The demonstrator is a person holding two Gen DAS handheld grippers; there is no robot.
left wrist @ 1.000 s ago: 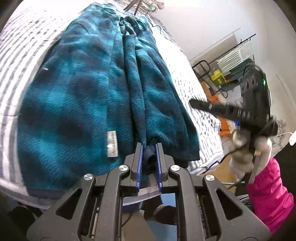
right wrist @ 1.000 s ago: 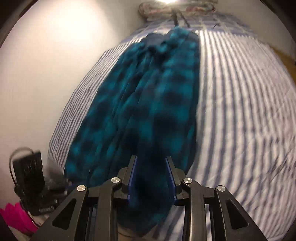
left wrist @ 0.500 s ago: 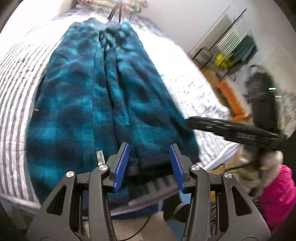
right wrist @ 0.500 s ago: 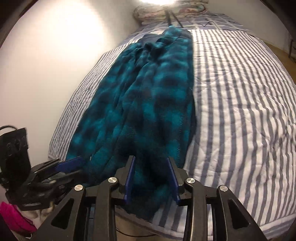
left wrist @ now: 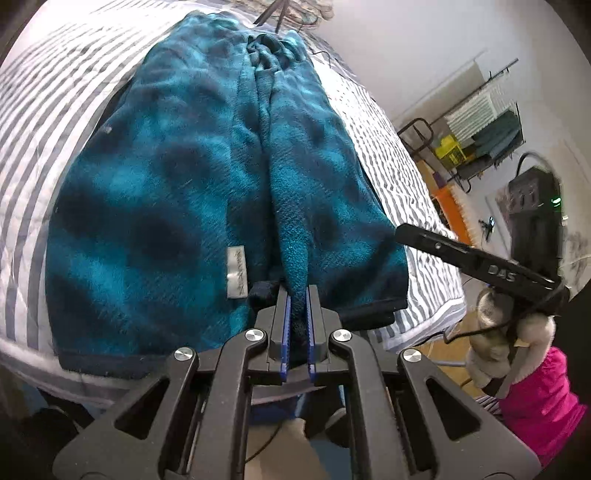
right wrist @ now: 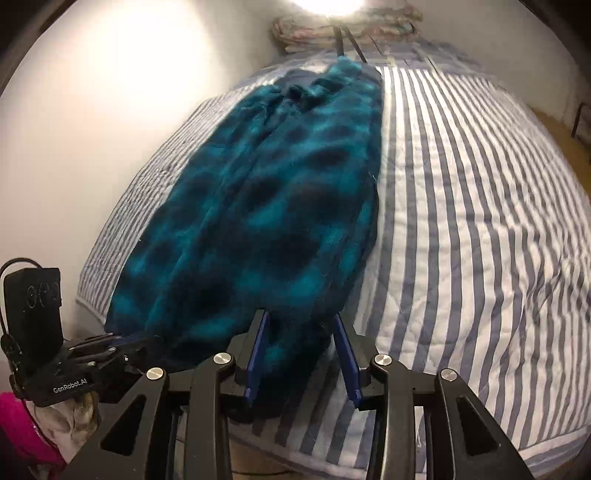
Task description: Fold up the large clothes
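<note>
A large teal and dark-blue plaid fleece garment point(left wrist: 177, 177) lies lengthwise on the striped bed, bunched along its middle; it also shows in the right wrist view point(right wrist: 266, 206). My left gripper point(left wrist: 297, 295) is shut on a fold at the garment's near hem, beside a grey label point(left wrist: 236, 273). My right gripper point(right wrist: 301, 332) is open, its jaws astride the near hem at the bed's front edge. The right gripper shows at the right in the left wrist view point(left wrist: 472, 262). The left gripper shows at the lower left in the right wrist view point(right wrist: 110, 350).
The bed has a grey-and-white striped quilt point(right wrist: 461, 221) and a white wall point(right wrist: 92, 110) on its left. Folded bedding point(right wrist: 343, 22) lies at the far end. A rack with boxes point(left wrist: 476, 147) and an orange object point(left wrist: 447, 206) stand on the floor to the right.
My left gripper was open half a second ago and has shut on the garment's near hem fold. My right gripper's jaws have spread wider around the hem.
</note>
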